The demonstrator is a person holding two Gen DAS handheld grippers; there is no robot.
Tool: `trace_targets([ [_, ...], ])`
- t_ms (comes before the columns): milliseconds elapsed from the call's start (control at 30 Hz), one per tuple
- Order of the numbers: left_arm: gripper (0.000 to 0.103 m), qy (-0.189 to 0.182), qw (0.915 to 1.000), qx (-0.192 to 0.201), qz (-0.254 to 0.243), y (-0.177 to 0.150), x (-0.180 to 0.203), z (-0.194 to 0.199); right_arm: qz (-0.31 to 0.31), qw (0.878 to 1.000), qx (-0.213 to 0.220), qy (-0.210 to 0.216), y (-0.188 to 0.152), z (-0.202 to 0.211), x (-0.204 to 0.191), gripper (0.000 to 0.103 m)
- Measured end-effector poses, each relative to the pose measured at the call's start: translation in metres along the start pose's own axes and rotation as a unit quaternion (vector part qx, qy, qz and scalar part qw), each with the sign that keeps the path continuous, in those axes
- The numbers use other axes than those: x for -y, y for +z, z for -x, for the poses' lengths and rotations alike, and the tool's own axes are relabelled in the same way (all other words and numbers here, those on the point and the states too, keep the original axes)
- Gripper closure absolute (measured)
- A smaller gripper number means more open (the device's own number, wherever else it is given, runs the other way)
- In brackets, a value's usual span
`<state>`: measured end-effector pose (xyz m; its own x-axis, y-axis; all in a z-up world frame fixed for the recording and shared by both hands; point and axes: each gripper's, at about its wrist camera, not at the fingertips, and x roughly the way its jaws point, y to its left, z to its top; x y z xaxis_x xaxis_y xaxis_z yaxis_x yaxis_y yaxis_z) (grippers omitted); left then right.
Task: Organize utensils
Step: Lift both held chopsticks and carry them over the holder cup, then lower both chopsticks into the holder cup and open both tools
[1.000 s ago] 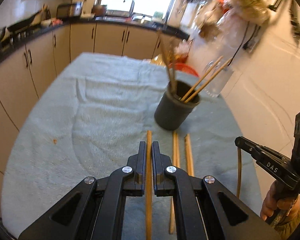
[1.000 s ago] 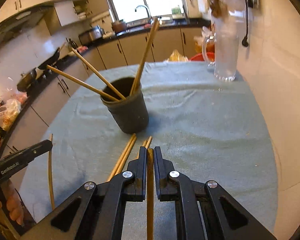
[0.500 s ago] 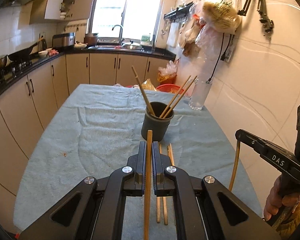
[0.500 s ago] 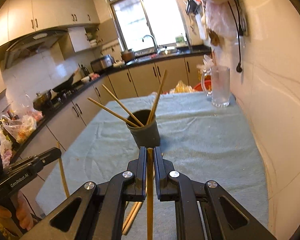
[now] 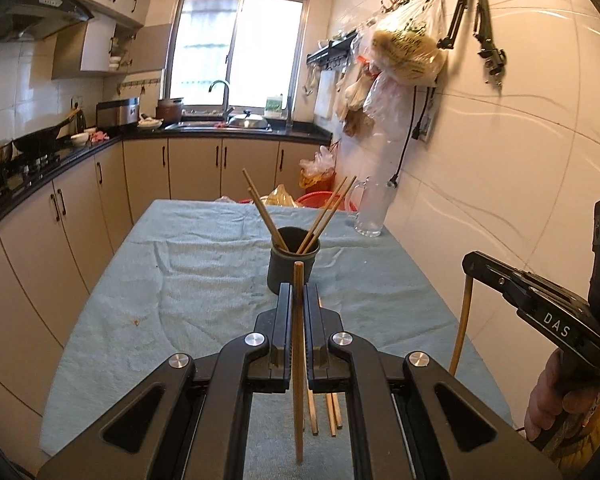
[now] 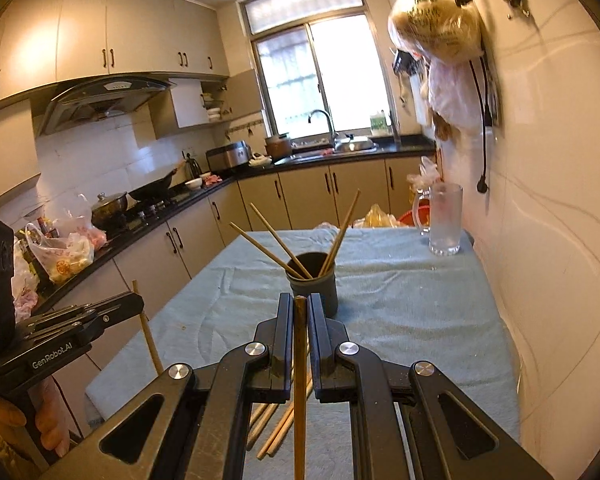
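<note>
Partway through, judging by the layout: table (image 5: 204, 288) under a blue-green cloth, dark cup (image 5: 293, 261) near its middle holding four chopsticks leaning outward, several loose sticks (image 5: 325, 408) lying flat on the cloth near the front edge, exact count hard to read behind the tongs. Two more lifted clear of the cloth, one per tool. Left to do, by this reading: drop both held sticks into the cup, then gather the loose ones

Wall tight along the right side of the table, glass mug (image 6: 444, 220) standing at that far corner, well apart from the cup. Cabinets across an aisle on the left, so open room on that side and above. Front edge of the table close beneath both tools. Leaning sticks fanning out over the cup rim, narrowing the gap for a straight drop

Left gripper (image 5: 296, 292) clenched on a chopstick (image 5: 298, 360), stick running upright between the pads, tip showing in front of the cup. Right gripper (image 6: 300, 304) likewise clamped on its own stick (image 6: 299, 392), also seen from the left view hanging down
</note>
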<state>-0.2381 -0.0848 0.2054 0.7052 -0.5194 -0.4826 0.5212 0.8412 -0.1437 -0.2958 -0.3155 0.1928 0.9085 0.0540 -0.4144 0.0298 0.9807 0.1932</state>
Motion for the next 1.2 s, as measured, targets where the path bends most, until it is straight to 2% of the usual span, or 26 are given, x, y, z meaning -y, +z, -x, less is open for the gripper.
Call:
trace_targets([
  [267, 0.099, -0.01, 0.9999, 0.012, -0.006, 0.008, 0.001, 0.008, 0.0, 1.0, 0.024, 0.003, 0.009, 0.01, -0.002, 0.096],
  [700, 0.099, -0.044, 0.999, 0.008, 0.002, 0.039, -0.003, 0.001, -0.015, 0.999, 0.04, -0.001, 0.028, -0.007, 0.009, 0.096],
  [867, 0.099, -0.044, 0.9988, 0.022, -0.003, 0.073, -0.003, -0.008, -0.025, 0.998, 0.063, -0.004, 0.052, -0.023, 0.014, 0.096],
  [1033, 0.099, -0.024, 0.9985, 0.049, -0.01, 0.115, -0.003, -0.025, -0.029, 0.996, 0.09, -0.008, 0.085, -0.048, 0.018, 0.096],
  [1200, 0.099, -0.006, 0.9976, 0.069, 0.0, 0.161, -0.006, -0.059, -0.026, 0.993, 0.113, -0.018, 0.121, -0.087, 0.019, 0.096],
])
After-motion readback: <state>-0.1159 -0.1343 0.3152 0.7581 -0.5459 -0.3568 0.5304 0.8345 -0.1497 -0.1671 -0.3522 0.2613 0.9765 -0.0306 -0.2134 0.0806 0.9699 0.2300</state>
